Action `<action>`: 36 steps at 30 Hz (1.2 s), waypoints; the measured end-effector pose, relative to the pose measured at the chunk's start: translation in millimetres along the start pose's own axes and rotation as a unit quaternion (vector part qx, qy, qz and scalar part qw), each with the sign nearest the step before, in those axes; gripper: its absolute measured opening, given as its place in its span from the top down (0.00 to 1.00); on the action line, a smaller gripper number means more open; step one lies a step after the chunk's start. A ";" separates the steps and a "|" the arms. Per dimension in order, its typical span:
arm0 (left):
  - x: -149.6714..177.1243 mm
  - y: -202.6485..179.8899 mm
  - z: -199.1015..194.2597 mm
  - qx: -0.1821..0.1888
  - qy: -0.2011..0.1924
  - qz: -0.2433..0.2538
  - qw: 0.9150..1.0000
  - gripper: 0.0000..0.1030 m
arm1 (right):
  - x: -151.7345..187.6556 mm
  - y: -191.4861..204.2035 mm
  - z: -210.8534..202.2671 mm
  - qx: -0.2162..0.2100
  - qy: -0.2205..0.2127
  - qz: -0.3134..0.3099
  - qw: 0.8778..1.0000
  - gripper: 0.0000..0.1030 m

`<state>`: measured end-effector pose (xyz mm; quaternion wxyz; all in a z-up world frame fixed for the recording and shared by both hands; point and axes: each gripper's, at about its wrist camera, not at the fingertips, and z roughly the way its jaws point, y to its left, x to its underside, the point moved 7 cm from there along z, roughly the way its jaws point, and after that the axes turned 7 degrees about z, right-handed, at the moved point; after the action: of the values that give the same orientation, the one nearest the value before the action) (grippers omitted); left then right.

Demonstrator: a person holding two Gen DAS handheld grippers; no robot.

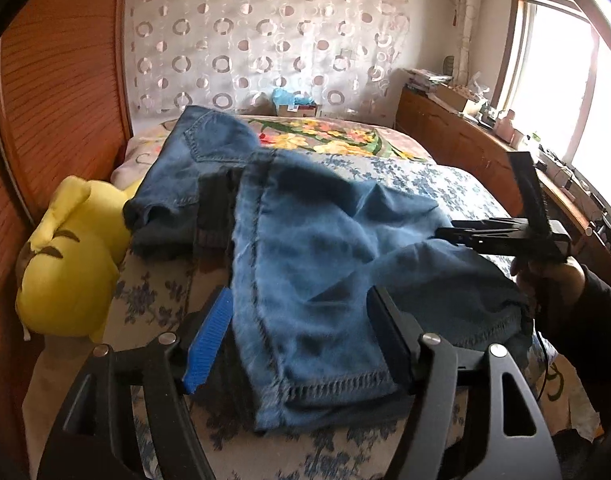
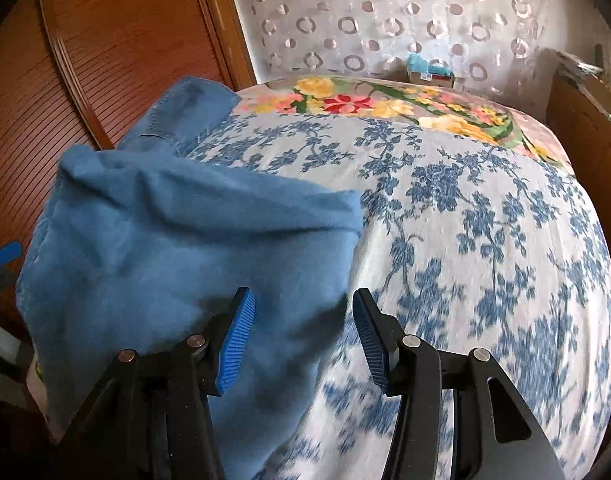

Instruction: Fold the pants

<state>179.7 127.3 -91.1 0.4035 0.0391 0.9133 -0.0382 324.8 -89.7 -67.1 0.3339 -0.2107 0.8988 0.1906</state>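
Observation:
Blue denim pants point(image 1: 305, 248) lie on the bed, folded over on themselves, with the waist and a back pocket at the far left and a stitched hem near me. My left gripper point(image 1: 301, 340) is open, its jaws standing either side of the near hem. My right gripper point(image 2: 303, 336) is open and empty over the right edge of the pants point(image 2: 177, 240). It also shows in the left wrist view point(image 1: 449, 234), at the right side of the pants, held by a hand.
The bed has a blue floral sheet point(image 2: 465, 220) and a flowered blanket point(image 1: 337, 136) at the far end. A yellow plush toy point(image 1: 65, 264) lies at the left beside a wooden wardrobe point(image 1: 53, 92). A wooden cabinet with clutter point(image 1: 485, 136) stands at the right under the window.

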 end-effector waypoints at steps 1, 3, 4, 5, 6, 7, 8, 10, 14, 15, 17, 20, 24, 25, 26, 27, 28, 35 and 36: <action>-2.1 -1.3 2.8 0.000 0.000 0.002 1.000 0.32 | -2.1 -0.6 3.6 0.001 0.002 0.001 1.000 0.49; -5.3 -4.8 8.3 0.002 0.003 0.006 1.000 0.32 | -6.1 -1.1 10.3 0.000 0.004 -0.004 1.000 0.49; -6.6 -6.3 10.1 0.002 0.003 0.007 1.000 0.32 | -7.7 -0.9 13.5 -0.002 0.005 -0.006 1.000 0.49; -7.5 -7.5 11.8 0.003 0.004 0.009 1.000 0.32 | -9.2 -1.6 17.0 -0.004 0.006 -0.006 1.000 0.49; -8.8 -9.3 13.2 0.004 0.004 0.010 1.000 0.32 | -10.6 -2.6 20.5 -0.004 0.008 -0.005 1.000 0.49; -10.1 -11.0 14.5 0.004 0.005 0.011 1.000 0.32 | -12.2 -3.5 24.0 -0.005 0.010 -0.005 1.000 0.49; -11.3 -12.0 16.1 0.005 0.005 0.012 1.000 0.32 | -12.8 -3.9 27.4 -0.007 0.011 -0.006 1.000 0.49; -12.3 -14.3 18.5 0.007 0.006 0.013 1.000 0.32 | -13.4 -3.9 33.5 -0.012 0.018 -0.006 1.000 0.49; -13.3 -16.1 24.4 0.009 0.010 0.014 1.000 0.32 | -15.6 0.4 36.5 -0.031 0.022 -0.011 0.999 0.68; -13.6 -16.7 26.0 0.009 0.012 0.015 1.000 0.32 | -16.3 1.8 37.6 -0.034 0.021 -0.015 0.999 0.85; -14.1 -19.3 27.4 0.010 0.013 0.016 1.000 0.32 | -18.2 5.2 32.7 -0.043 0.015 -0.026 0.999 0.92; -16.8 -20.8 28.4 0.012 0.011 0.016 1.000 0.32 | -33.2 9.4 6.3 -0.048 -0.027 -0.033 0.998 0.93; -22.6 -24.2 29.1 0.014 0.006 0.016 1.000 0.32 | -66.1 13.8 -44.2 -0.038 -0.087 -0.050 0.994 0.93; -24.4 -26.3 29.0 0.016 0.004 0.018 1.000 0.32 | -73.9 10.6 -55.1 -0.026 -0.100 -0.055 0.993 0.93; -26.4 -28.8 28.6 0.018 0.002 0.020 1.000 0.32 | -82.8 4.0 -64.0 -0.018 -0.105 -0.054 0.993 0.93; -28.2 -31.5 28.4 0.020 0.000 0.023 1.000 0.32 | -89.9 -6.1 -70.0 -0.010 -0.109 -0.048 0.993 0.93; -30.4 -33.7 28.7 0.022 -0.002 0.025 0.999 0.32 | -93.5 -17.9 -73.0 0.006 -0.113 -0.043 0.993 0.93; -44.8 -64.4 37.2 0.048 -0.008 0.048 0.998 0.32 | -61.3 -108.9 -44.3 0.096 -0.051 0.006 0.994 0.79; -45.0 -67.7 39.5 0.052 -0.007 0.050 0.997 0.32 | -53.0 -112.7 -45.0 0.087 -0.046 0.011 0.995 0.75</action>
<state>232.0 54.1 -81.7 0.4083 0.1050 0.9044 -0.0657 394.9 -192.6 -22.1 0.3899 -0.1618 0.8978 0.1251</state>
